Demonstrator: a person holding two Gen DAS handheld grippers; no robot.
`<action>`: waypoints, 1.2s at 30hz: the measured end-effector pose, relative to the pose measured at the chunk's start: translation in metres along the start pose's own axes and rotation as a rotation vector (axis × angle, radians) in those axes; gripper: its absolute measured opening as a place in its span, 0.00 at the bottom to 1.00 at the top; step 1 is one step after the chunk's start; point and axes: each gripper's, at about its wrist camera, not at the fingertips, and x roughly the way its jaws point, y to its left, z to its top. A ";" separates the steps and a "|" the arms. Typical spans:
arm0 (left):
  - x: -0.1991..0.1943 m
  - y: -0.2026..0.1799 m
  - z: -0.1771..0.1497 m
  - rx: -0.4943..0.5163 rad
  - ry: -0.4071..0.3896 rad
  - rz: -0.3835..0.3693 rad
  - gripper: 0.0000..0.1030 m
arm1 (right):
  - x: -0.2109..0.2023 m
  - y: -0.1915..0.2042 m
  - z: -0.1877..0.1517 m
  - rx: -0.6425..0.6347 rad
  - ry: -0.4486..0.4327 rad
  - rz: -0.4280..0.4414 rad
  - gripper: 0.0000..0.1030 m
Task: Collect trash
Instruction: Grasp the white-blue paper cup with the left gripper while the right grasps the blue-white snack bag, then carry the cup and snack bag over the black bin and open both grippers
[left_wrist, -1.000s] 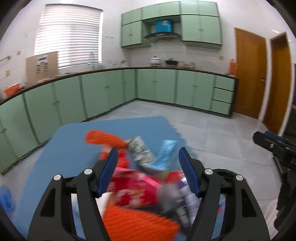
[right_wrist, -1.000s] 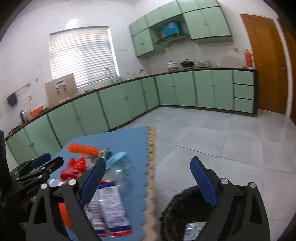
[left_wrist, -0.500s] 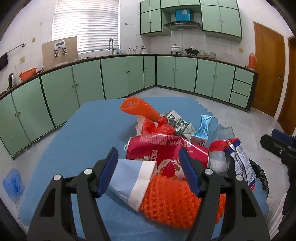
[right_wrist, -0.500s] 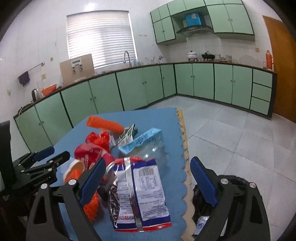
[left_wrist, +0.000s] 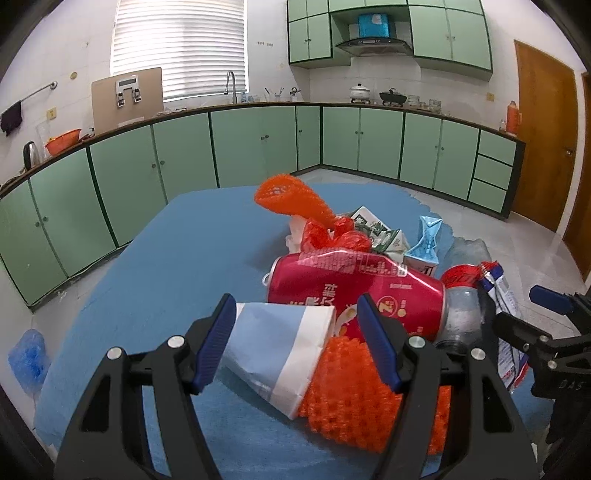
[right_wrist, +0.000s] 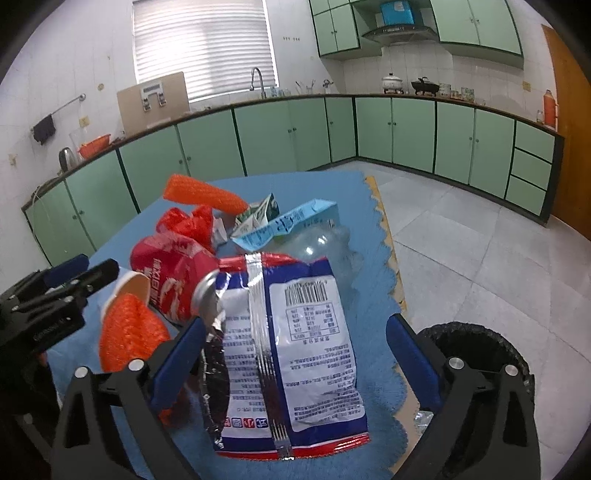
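A pile of trash lies on the blue mat (left_wrist: 177, 258). My left gripper (left_wrist: 295, 347) is open just above a blue-and-white paper cup (left_wrist: 280, 347) that lies on its side between the fingers, with an orange foam net (left_wrist: 354, 402) stuffed in it. Behind them lie a red can (left_wrist: 354, 291), a red plastic bag (left_wrist: 332, 236), an orange net tube (left_wrist: 291, 199), two cartons and a clear bottle (left_wrist: 461, 317). My right gripper (right_wrist: 295, 365) hovers over a blue-and-white snack bag (right_wrist: 295, 343); its jaws are opening and the bag lies between them, untouched by the pads.
A black-lined trash bin (right_wrist: 476, 354) stands on the tiled floor just off the mat's scalloped right edge (right_wrist: 391, 258). Green cabinets (left_wrist: 258, 147) run along the walls behind. A crumpled blue thing (left_wrist: 27, 354) lies on the floor at the left.
Both grippers have tilted down and closed in on the pile, which now fills the lower part of each view. The right jaws have spread a little wider.
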 end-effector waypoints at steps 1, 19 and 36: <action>0.001 0.000 -0.001 -0.001 0.001 0.001 0.64 | 0.004 -0.001 -0.001 0.004 0.015 0.001 0.94; 0.017 0.003 -0.009 0.018 0.049 0.021 0.67 | 0.001 -0.016 -0.012 0.044 0.118 0.092 0.56; 0.032 0.040 -0.003 -0.045 0.074 0.158 0.39 | -0.011 -0.014 -0.002 0.028 0.076 0.096 0.54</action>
